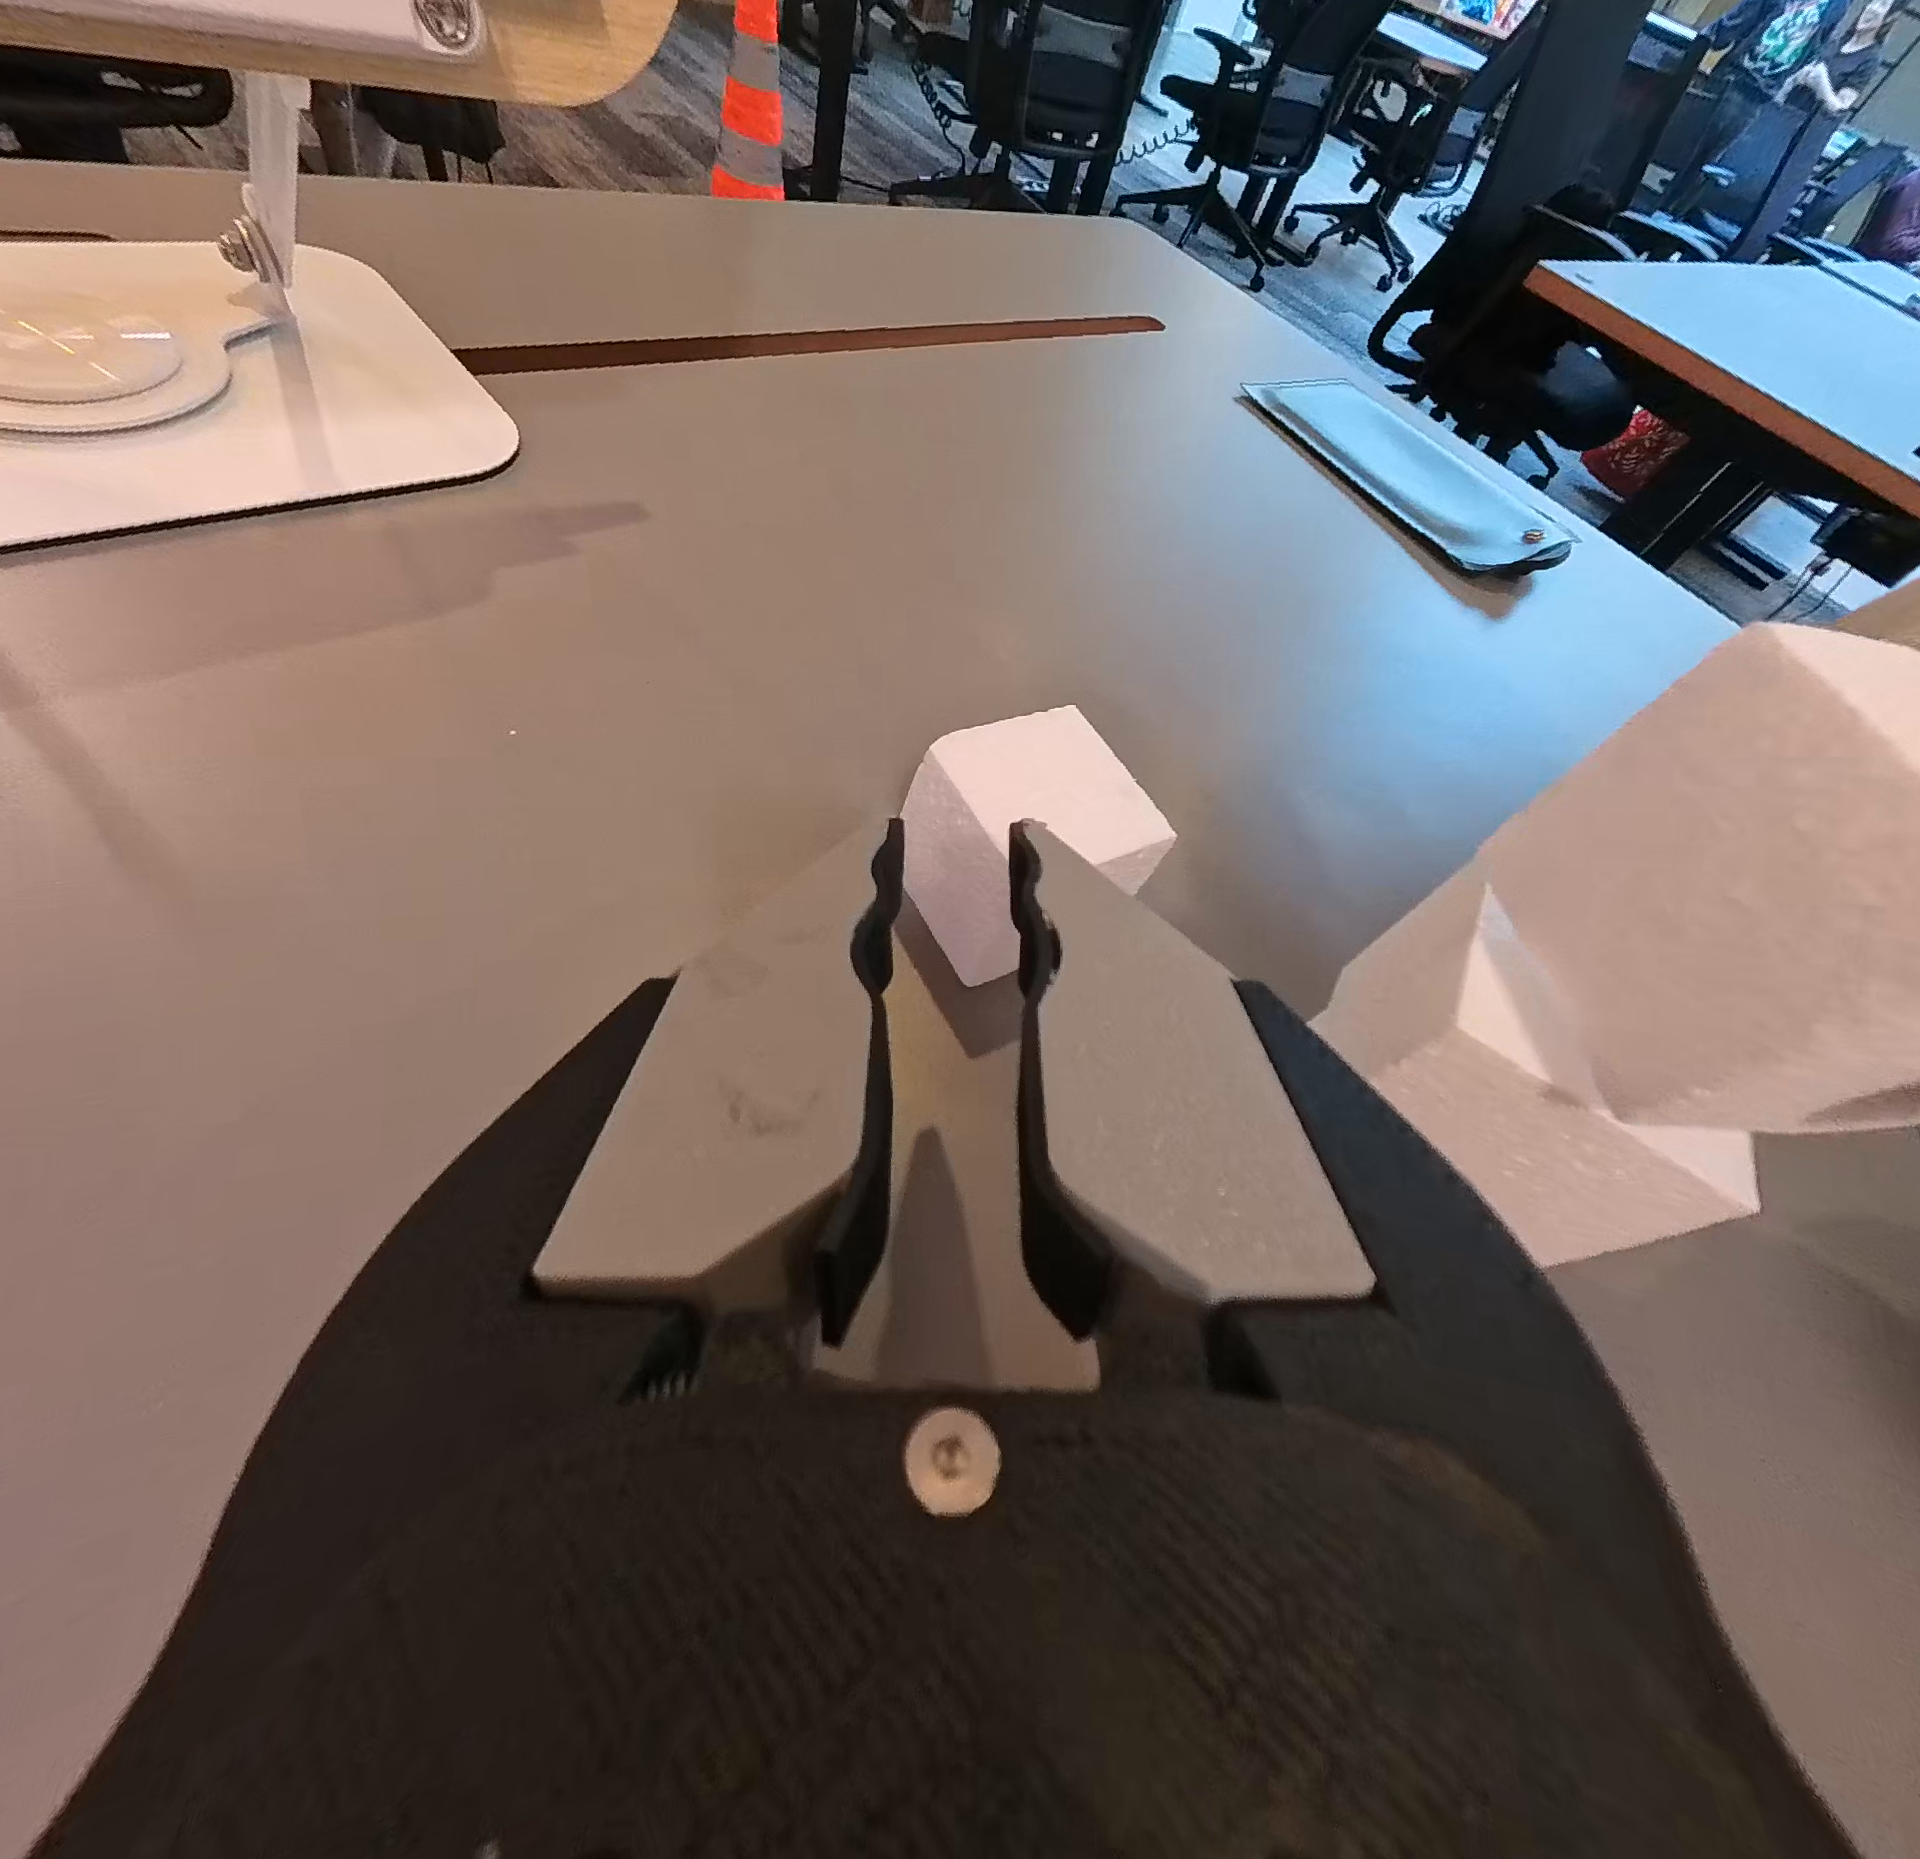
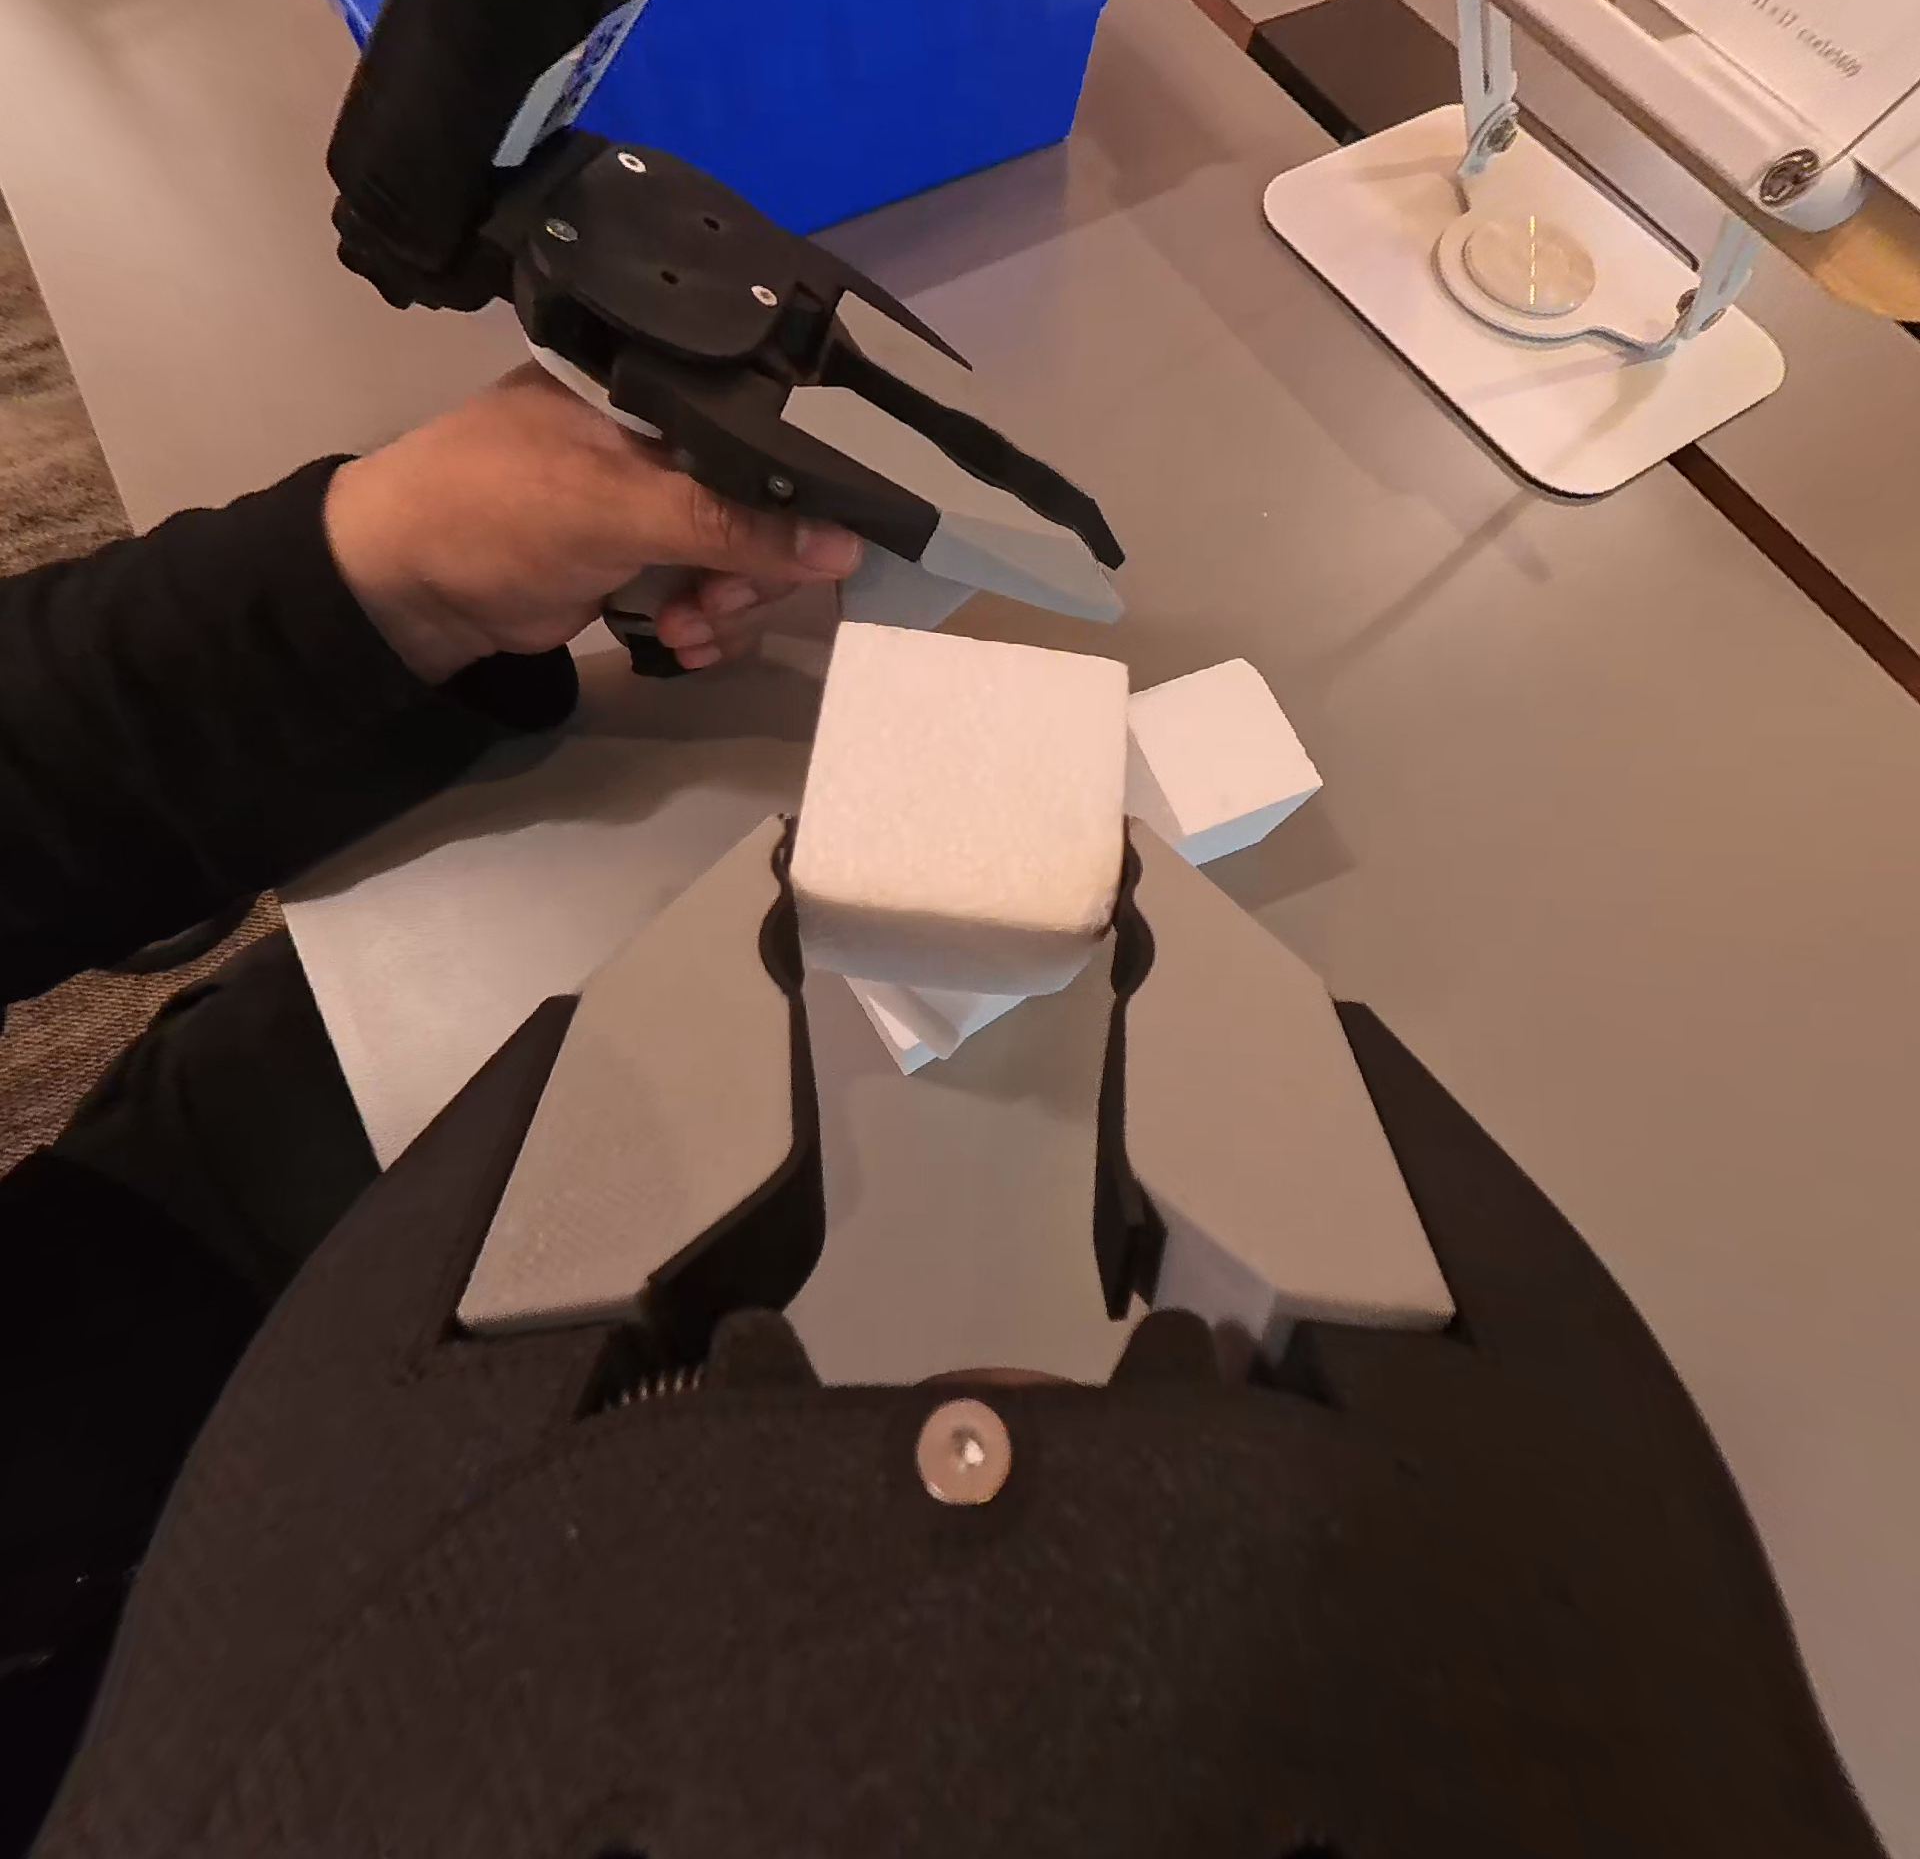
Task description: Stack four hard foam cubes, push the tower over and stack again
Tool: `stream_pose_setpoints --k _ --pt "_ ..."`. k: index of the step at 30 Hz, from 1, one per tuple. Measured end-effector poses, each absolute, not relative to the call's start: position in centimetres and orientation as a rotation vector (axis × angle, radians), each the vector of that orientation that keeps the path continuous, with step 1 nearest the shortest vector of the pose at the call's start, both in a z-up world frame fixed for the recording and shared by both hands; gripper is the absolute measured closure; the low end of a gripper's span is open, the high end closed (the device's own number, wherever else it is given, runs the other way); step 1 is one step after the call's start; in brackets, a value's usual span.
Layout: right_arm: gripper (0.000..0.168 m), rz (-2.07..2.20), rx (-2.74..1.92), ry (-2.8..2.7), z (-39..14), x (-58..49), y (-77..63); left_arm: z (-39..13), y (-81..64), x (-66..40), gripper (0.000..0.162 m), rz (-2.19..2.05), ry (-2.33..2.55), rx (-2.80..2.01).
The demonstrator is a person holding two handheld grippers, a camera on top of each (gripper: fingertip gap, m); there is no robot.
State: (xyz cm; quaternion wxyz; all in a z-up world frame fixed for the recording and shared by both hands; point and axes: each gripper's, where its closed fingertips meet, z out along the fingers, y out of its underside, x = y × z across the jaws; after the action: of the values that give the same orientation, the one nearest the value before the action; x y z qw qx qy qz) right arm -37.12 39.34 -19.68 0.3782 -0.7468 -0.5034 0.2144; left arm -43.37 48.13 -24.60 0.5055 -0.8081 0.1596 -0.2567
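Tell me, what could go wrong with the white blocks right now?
The right gripper pinches the top cube only near its lower edge, so it could slip or twist. The cubes under it sit turned askew, so the stack may wobble when the top one is let go. The left gripper hovers with a small gap close to the loose cube and could bump it away.

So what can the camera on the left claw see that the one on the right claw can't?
Only the left view shows the orange cone, office chairs and a grey pouch on the table.

Only the right view shows the blue bin, the person's hand holding the left claw, and the right claw gripping a foam cube.

Both show the lone cube on the table and the white stand.
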Motion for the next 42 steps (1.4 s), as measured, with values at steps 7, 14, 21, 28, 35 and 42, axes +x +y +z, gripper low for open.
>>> stream_pose_setpoints --k 7,14,21,28,35,42 --pt "0.110 0.561 -1.924 -1.284 -20.3 -37.4 39.3 -24.6 48.1 -43.3 0.144 -0.621 0.386 -1.949" --pt "0.108 0.533 -1.907 -1.272 -20.4 -37.3 39.6 -24.5 48.1 -43.3 0.144 -0.624 0.387 -1.949" --pt "0.097 0.572 -1.832 -1.256 -18.8 -37.2 38.8 -24.6 48.1 -43.3 0.142 -0.627 0.383 -1.954" --pt "0.098 0.663 -1.649 -1.066 -15.5 -33.8 40.2 -25.9 48.2 -43.0 0.121 -0.631 0.399 -2.012" --pt "0.097 0.901 -1.552 -0.887 -16.7 -28.6 44.6 -26.5 48.4 -43.5 0.108 -0.584 0.429 -2.031" --pt "0.103 0.959 -1.582 -0.869 -21.1 -25.8 47.5 -26.4 47.9 -44.0 0.092 -0.425 0.607 -1.996"
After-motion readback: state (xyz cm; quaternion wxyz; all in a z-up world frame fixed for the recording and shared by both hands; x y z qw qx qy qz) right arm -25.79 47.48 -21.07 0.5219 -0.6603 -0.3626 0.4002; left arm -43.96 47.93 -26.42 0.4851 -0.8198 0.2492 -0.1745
